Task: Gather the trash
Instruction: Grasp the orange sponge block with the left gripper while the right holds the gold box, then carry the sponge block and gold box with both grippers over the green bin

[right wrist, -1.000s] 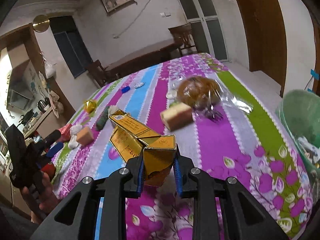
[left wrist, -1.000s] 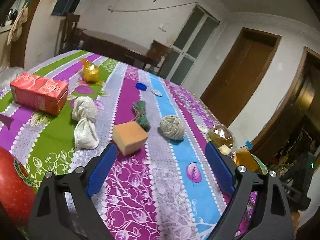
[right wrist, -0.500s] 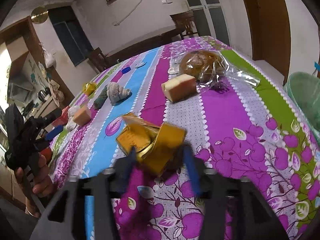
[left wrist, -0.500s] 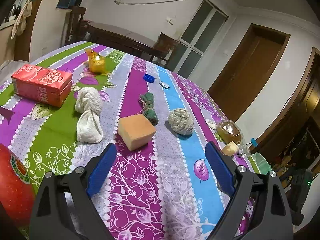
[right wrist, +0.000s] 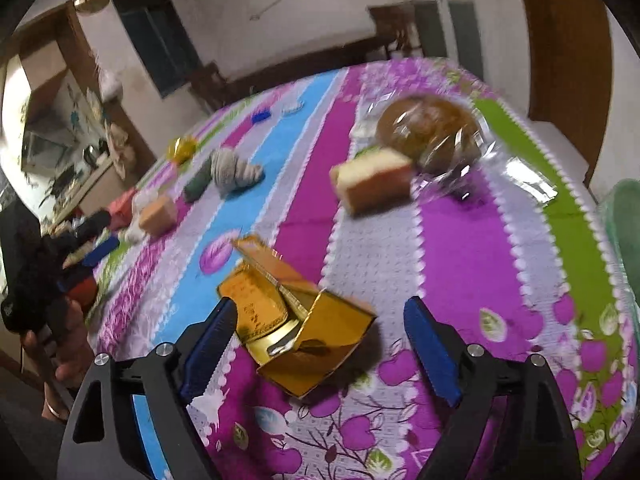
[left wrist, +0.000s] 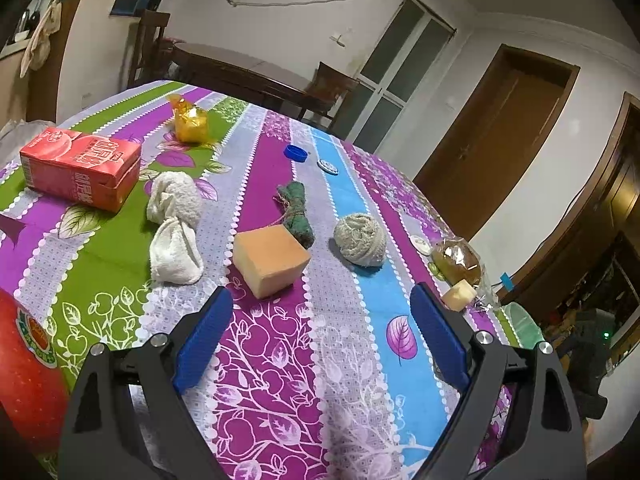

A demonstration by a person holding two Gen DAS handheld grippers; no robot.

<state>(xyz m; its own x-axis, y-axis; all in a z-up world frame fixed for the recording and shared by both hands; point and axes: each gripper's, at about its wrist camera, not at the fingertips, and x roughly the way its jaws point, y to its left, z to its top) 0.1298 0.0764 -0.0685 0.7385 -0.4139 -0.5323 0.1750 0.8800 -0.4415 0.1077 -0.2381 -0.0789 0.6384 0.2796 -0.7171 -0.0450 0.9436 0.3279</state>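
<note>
Crumpled glossy gold carton (right wrist: 298,330) on the floral tablecloth (right wrist: 480,264), between just-opened right gripper (right wrist: 320,354) jaws, unpinched; spongy cake block (right wrist: 374,180) beyond. Left gripper (left wrist: 320,338) spread wide, empty.

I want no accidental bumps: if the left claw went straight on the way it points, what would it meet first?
Probably the orange sponge block; it lies just ahead of the open left claw, though depth is unclear.

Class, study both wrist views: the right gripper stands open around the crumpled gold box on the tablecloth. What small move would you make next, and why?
Probably close the right gripper on the gold box again. Its jaws have just been opening, the box lies between them on the tablecloth untouched by the pads, and the green bin waits at the table's right edge, so the box is not yet collected.
</note>
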